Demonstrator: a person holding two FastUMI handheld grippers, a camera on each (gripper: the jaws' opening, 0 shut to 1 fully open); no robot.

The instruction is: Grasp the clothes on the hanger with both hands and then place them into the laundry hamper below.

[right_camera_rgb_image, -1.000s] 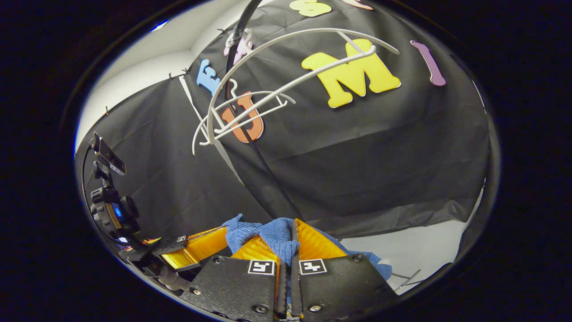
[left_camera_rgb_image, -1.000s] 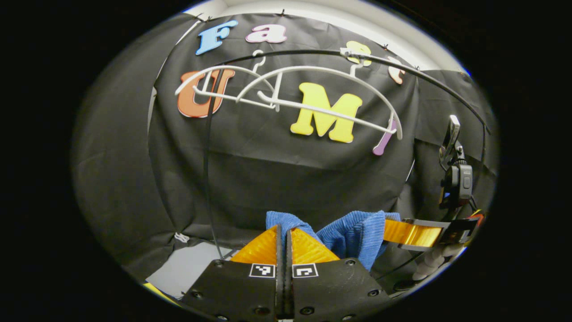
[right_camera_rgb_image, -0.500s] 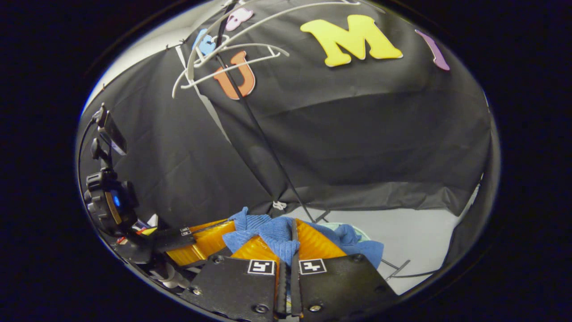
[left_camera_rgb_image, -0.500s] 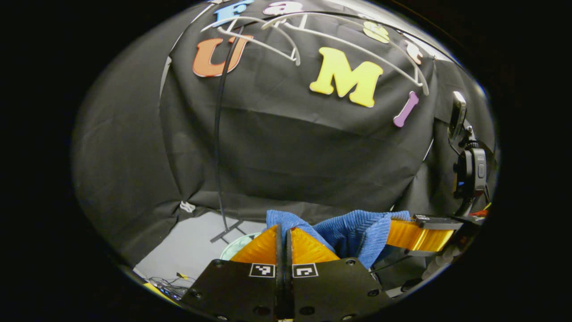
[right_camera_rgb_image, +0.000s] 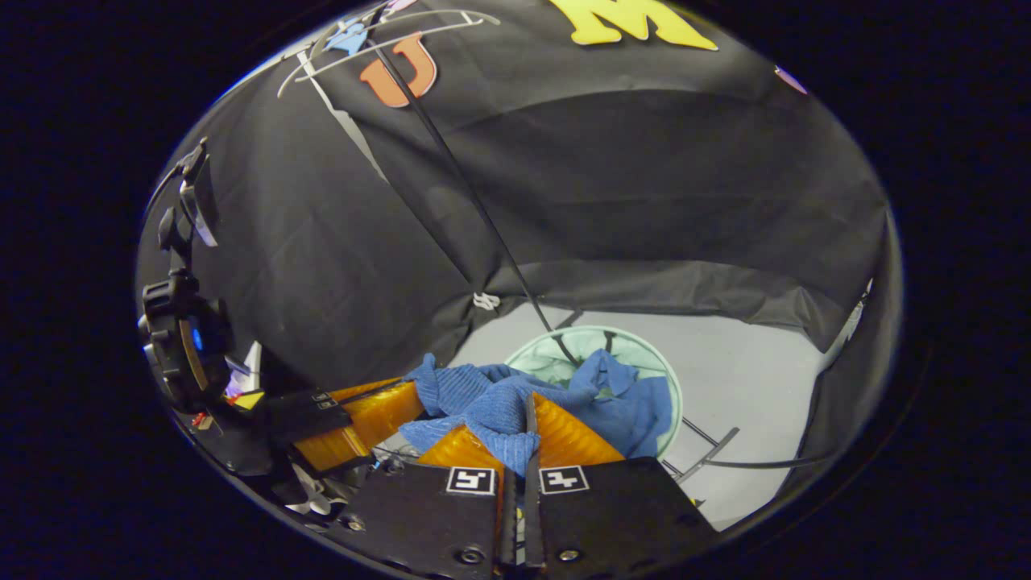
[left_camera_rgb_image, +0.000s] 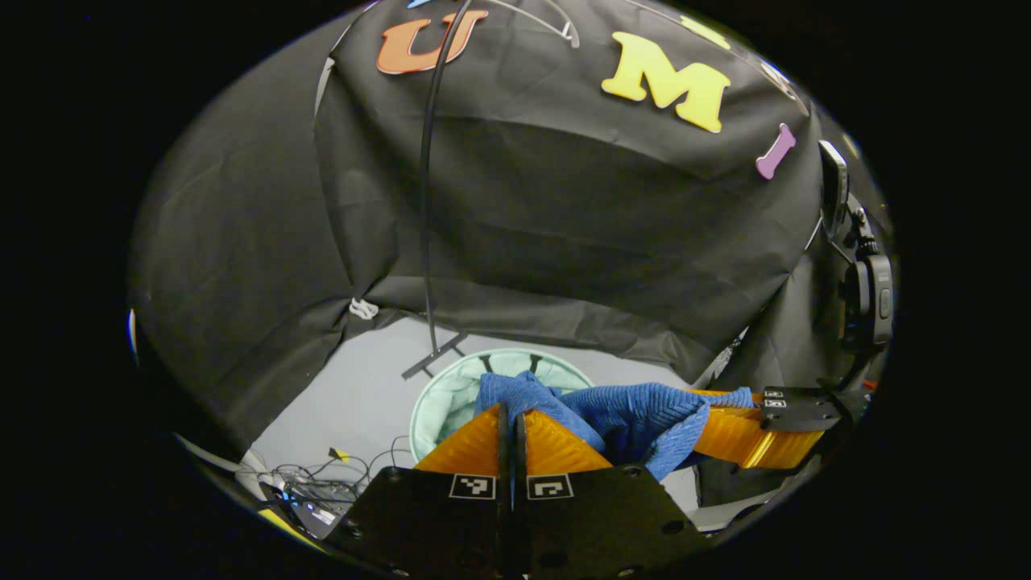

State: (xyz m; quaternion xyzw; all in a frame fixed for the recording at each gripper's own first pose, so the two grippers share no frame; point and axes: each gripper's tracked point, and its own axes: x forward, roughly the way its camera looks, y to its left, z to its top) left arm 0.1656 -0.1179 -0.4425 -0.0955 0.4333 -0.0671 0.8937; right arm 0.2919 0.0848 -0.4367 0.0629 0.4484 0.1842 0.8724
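A blue knitted garment [left_camera_rgb_image: 632,411] stretches between the two grippers, above a round mint-green hamper [left_camera_rgb_image: 447,399] on the grey floor. My left gripper [left_camera_rgb_image: 509,409] is shut on the garment's left end. The right gripper [left_camera_rgb_image: 715,424] holds the other end at the right. In the right gripper view, my right gripper [right_camera_rgb_image: 527,417] is shut on the blue garment [right_camera_rgb_image: 483,399], and a loose fold of it hangs down inside the hamper [right_camera_rgb_image: 544,362]. The left gripper [right_camera_rgb_image: 366,415] grips the garment at the left. Bare white hangers [right_camera_rgb_image: 387,36] hang high on the rack.
The rack's thin black pole [left_camera_rgb_image: 425,201] rises right behind the hamper, and its foot [right_camera_rgb_image: 709,451] lies on the floor beside it. A tangle of cables [left_camera_rgb_image: 318,483] sits at the lower left. Black cloth walls close in the back and sides.
Both grippers have come down and tilted towards the floor with the garment held between them. The hamper has come into sight, and the hangers have slid to the top edge.
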